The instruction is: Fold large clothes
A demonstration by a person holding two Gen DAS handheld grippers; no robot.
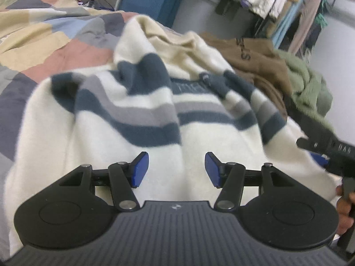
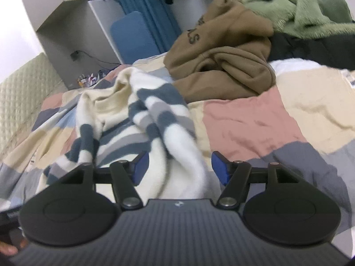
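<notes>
A cream sweater with dark blue and grey stripes lies crumpled on the patchwork bed cover. In the left wrist view my left gripper hovers over the sweater's plain cream body, open, its blue pads apart with nothing pinched. My right gripper shows at the right edge of that view, at the sweater's right side, held by a hand. In the right wrist view my right gripper is open. A cream fold of the sweater runs loosely between its blue pads, which do not press on it.
A brown hoodie is heaped behind the sweater, with a green fleece and a dark garment beyond it. A clothes rack and a blue curtain stand past the bed. A quilted headboard is on the left.
</notes>
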